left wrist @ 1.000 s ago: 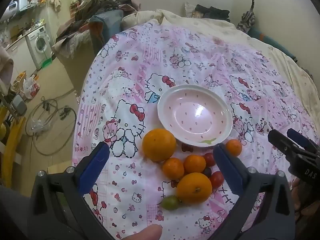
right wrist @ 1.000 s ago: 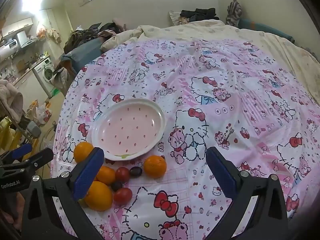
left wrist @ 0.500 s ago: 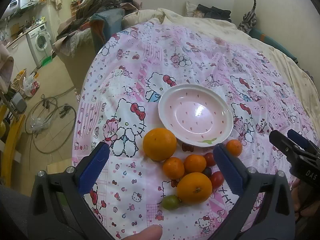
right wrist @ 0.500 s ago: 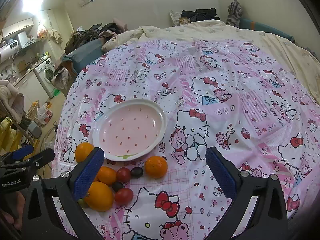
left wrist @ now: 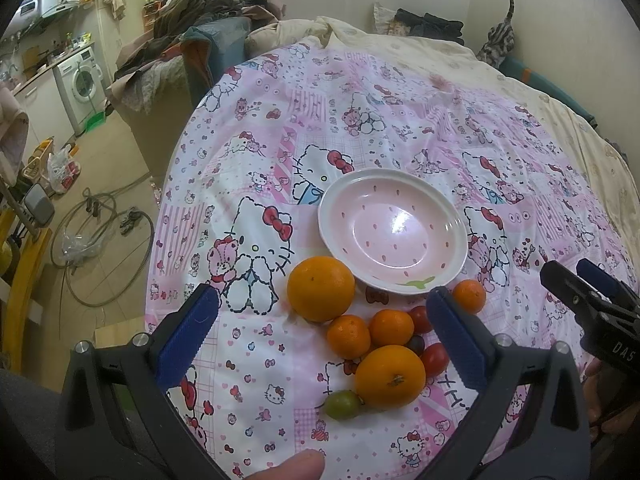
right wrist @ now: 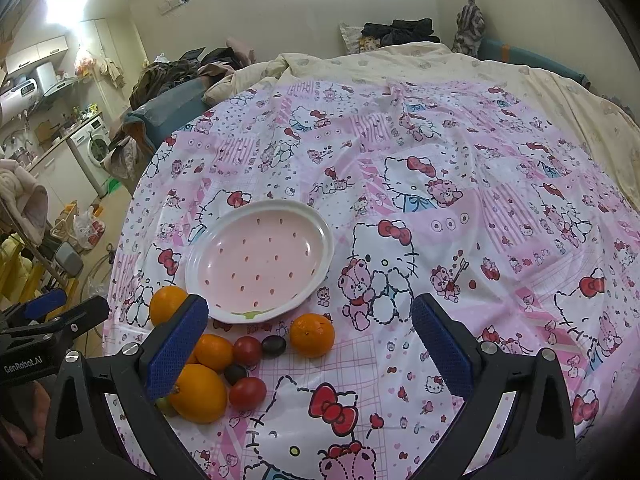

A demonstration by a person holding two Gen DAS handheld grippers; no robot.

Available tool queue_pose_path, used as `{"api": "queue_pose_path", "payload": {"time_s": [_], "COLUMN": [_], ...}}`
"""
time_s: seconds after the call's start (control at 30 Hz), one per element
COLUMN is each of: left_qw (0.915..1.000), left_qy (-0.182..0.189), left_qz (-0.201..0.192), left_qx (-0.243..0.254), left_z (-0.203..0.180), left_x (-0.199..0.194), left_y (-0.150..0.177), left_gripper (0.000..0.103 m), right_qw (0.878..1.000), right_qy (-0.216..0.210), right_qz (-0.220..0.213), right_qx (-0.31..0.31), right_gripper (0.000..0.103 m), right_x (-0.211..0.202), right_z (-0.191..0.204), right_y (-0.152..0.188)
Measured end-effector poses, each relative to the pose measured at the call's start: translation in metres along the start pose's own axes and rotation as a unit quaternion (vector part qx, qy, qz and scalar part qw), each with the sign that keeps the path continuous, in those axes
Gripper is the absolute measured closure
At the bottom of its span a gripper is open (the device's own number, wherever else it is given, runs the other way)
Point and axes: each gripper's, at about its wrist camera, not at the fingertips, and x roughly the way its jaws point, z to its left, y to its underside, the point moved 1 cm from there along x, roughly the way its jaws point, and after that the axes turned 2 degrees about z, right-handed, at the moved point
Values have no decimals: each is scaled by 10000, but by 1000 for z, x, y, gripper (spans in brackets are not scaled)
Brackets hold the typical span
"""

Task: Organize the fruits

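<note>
My left gripper (left wrist: 320,332) hangs above the cloth with its jaws spread wide and nothing between the pads. Nearest me inside that gap lies a green grape (left wrist: 342,404), touching the big orange (left wrist: 390,376) just beyond it toward my right jaw. Past those sit two small mandarins (left wrist: 370,332) side by side, with cherry tomatoes (left wrist: 435,359) and a dark grape (left wrist: 416,344) tucked against the right jaw's blue pad. A second large orange (left wrist: 321,289) rests farther out, near the middle of the gap, just beside the rim of the pink plate (left wrist: 332,236). One more small mandarin (left wrist: 469,297) lies outside the right jaw, close to the plate's near edge. The plate holds no fruit.

My right gripper (right wrist: 310,344) is likewise wide open and holding nothing. Against its left jaw I see the large orange (right wrist: 198,393), with a red tomato (right wrist: 247,393) beside it; a lone mandarin (right wrist: 312,335) sits within the gap, nearer the left jaw, and the plate (right wrist: 320,268) lies just beyond. Everything rests on the Hello Kitty cloth (right wrist: 460,200). At the far wall, well beyond both jaws, a tabby cat (right wrist: 468,20) stands on the bedding.
</note>
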Motion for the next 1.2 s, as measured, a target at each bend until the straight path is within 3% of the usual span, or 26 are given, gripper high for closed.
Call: {"api": "queue_pose_path", "payload": {"time_s": [1.2], "left_qw": [10000], "left_qy": [-8], "left_qz": [-25], "left_qx": [10], "left_z": [1], "left_x": [-1], "left_y": [0], "left_gripper": [0], "right_qw": [10000], "right_qy": [18], "right_qz": [-33], "right_qx": [-65], "right_gripper": [0], "right_x": [-3], "right_z": [2], "right_y": [-3]}}
